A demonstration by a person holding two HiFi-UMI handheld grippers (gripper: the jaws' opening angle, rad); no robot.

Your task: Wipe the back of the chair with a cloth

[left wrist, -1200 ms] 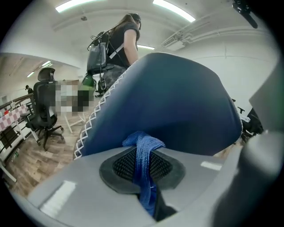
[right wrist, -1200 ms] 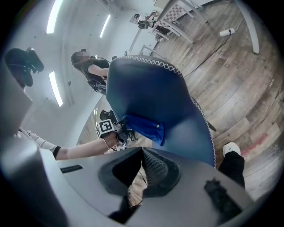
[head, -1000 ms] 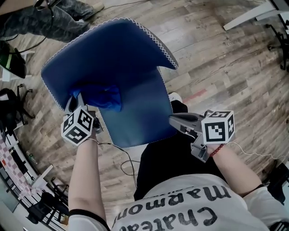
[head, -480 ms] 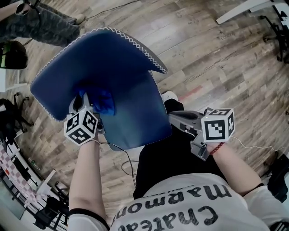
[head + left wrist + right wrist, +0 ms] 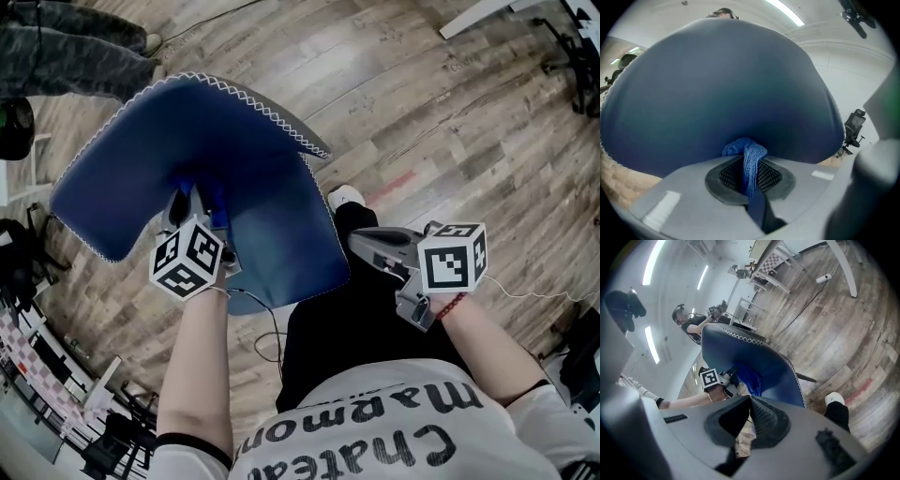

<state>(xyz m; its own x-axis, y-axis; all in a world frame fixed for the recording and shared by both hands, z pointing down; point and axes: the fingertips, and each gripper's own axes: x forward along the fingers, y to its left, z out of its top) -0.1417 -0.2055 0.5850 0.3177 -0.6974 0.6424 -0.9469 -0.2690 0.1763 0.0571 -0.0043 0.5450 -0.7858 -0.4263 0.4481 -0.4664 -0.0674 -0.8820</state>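
Left tongs (image 5: pixel 750 177) press clamped cloth (image 5: pixel 746 151) against chair back (image 5: pixel 717 93).

Cloth (image 5: pixel 751 157) sits between left gripper's (image 5: pixel 192 204) jaws, pressed on chair back (image 5: pixel 141 150), low on its near face. Right gripper (image 5: pixel 361 244): right of chair back, apart from it, above holder's leg (image 5: pixel 356 319). Second person's legs (image 5: pixel 66 61) behind chair back, far left; whether they touch it is unclear.
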